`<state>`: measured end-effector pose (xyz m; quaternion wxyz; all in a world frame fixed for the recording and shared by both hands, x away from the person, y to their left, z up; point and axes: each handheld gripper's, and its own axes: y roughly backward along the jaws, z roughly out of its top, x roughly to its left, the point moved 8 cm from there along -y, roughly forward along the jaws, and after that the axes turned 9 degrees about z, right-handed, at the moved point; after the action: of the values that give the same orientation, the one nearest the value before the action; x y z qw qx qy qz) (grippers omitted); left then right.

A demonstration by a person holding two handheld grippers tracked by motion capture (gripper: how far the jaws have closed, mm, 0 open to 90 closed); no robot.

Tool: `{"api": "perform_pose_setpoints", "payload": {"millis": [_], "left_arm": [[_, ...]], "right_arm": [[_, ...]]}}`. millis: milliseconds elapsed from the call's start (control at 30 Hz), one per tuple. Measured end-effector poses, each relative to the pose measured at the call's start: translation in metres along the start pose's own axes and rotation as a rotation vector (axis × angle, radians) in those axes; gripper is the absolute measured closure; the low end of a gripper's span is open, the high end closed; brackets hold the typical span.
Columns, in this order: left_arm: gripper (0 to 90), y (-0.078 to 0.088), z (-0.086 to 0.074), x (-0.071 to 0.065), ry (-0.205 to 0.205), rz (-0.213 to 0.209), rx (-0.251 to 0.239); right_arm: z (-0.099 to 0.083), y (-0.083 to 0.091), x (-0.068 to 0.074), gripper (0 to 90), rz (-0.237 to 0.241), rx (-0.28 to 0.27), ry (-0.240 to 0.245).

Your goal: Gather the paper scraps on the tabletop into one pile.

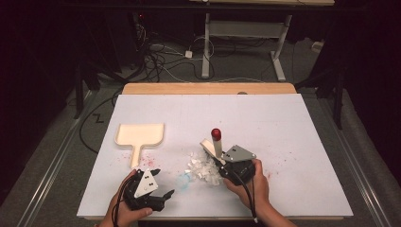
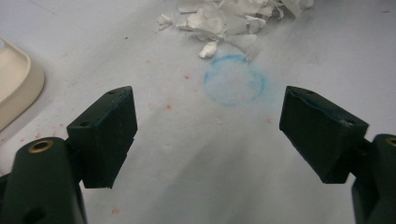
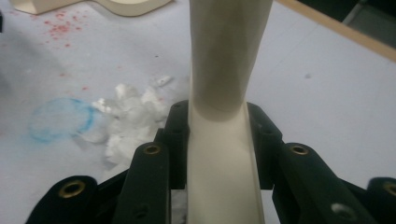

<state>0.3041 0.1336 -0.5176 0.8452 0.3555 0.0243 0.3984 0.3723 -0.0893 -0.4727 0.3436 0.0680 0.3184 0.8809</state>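
**Firmly clamped: the brush stands in the right gripper beside the paper scraps**

Here the right gripper (image 1: 222,161) has its black jaws pressed together on the cream handle of a small brush (image 3: 224,93), which rises between them. In the high view the brush (image 1: 215,144) stands nearly upright near the table's middle, leaning a little to the left, with a round red cap at its top and a pale flat part low on its left side. Just beside it, to the left, lies a pile of torn white paper scraps (image 1: 202,168), next to a faint blue ring (image 2: 234,80) marked on the white table sheet (image 1: 283,123). The left gripper (image 1: 158,182) rests near the front edge, jaws wide apart with nothing between them. Farther off, a cream dustpan (image 1: 140,135) lies flat, its handle pointing toward the person, with red specks scattered around it.
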Motion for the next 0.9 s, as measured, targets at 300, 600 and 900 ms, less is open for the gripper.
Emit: {"api": "perform_pose_setpoints", "payload": {"millis": [300,600,900], "left_arm": [[18.1,0.000,-0.001,0.002,0.012,0.009,0.004],[18.0,0.014,0.001,0.022,0.094,0.092,-0.059],[18.0,0.016,0.000,0.026,0.107,0.099,-0.068]], "right_arm": [[0.018,0.033,-0.020,67.8,0.039,-0.117,0.039],[0.030,0.042,0.036,67.8,0.373,-0.131,0.054],[0.015,0.008,0.069,67.8,0.500,-0.023,0.066]]}}
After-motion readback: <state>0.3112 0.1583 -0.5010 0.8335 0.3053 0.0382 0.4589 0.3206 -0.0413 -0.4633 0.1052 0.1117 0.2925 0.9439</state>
